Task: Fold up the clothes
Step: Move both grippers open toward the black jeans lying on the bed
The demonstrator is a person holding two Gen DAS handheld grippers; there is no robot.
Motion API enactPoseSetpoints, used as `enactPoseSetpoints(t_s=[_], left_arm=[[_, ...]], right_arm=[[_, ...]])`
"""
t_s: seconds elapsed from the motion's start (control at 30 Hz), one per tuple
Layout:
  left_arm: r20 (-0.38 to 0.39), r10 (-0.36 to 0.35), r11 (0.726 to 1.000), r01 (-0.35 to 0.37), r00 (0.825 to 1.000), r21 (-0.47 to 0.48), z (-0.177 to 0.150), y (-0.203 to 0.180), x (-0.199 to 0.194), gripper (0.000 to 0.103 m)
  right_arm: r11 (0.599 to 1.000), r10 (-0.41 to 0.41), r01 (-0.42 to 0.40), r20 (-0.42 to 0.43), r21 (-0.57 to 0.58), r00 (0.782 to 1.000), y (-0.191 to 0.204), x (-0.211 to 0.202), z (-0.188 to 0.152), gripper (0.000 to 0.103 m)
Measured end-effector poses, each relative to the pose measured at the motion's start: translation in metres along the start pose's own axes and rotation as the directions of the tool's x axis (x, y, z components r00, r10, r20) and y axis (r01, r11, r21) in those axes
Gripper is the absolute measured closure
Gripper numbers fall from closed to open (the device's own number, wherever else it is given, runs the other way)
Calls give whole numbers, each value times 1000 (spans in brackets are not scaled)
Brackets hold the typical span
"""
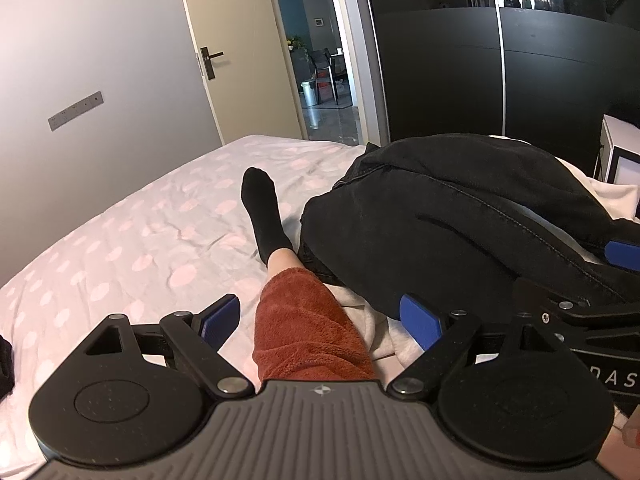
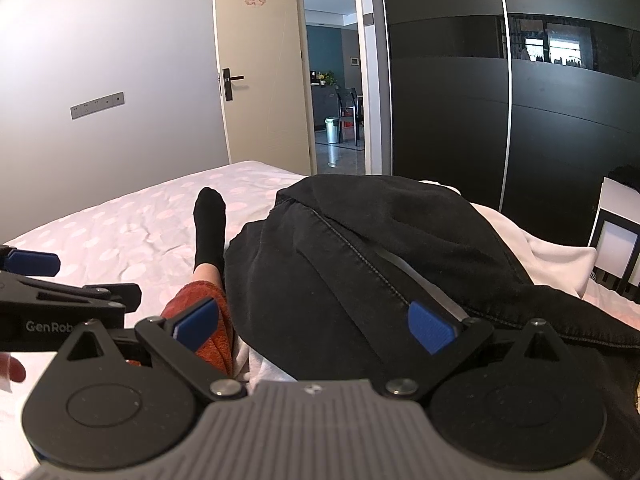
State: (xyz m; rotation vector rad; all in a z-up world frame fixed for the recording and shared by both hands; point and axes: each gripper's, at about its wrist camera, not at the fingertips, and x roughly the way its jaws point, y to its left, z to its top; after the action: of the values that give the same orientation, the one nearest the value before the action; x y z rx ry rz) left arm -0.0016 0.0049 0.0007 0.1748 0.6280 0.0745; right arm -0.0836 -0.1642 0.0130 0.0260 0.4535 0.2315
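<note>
1. Your left gripper (image 1: 320, 320) is spread wide, its ribbed blue pads (image 1: 420, 322) far apart, gripping nothing; your own leg in a fuzzy rust-red trouser leg (image 1: 308, 328) runs straight through the gap.
2. That leg ends in a smooth black sock (image 1: 262, 208), stretched flat on the bed (image 1: 120, 248).
3. Your right gripper (image 2: 314, 326) is just as wide, jaws well apart and empty, poised over the near edge of the garment.
4. There's the job: a black jacket (image 2: 360, 264) of heavy, denim-like cloth, heaped in a rounded mound on the bed just right of your leg. It is unfolded, bunched and rumpled.
5. A stitched seam (image 2: 360, 260) runs diagonally across the mound, pale thread on dark cloth, with a slim grey strip (image 2: 420, 280) beside it.
6. Under the jacket lies soft white fabric (image 2: 552, 256), poking out at the right side and again near your knee.
7. The bed sheet is pale lilac with faded pink dots, lightly creased.
8. From the right wrist view, your left gripper's black frame sits at the left edge, its blue pad showing, close beside the right one.
9. Beyond: a plain grey wall (image 1: 80, 60), a cream door (image 1: 236, 40) with a dark lever handle standing open, and a glossy black sliding wardrobe (image 1: 500, 60).
</note>
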Motion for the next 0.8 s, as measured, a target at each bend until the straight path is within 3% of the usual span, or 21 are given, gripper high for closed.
enactPoseSetpoints(t_s=[0.37, 0.8], left_arm=[[6, -20, 1000, 20, 1000, -15, 0, 3, 3, 0], [26, -42, 999, 42, 999, 1, 14, -20, 10, 0]], right_arm=[[1000, -13, 13, -9, -4, 1000, 0, 1, 3, 1], [991, -124, 124, -5, 45, 992, -36, 6, 19, 1]])
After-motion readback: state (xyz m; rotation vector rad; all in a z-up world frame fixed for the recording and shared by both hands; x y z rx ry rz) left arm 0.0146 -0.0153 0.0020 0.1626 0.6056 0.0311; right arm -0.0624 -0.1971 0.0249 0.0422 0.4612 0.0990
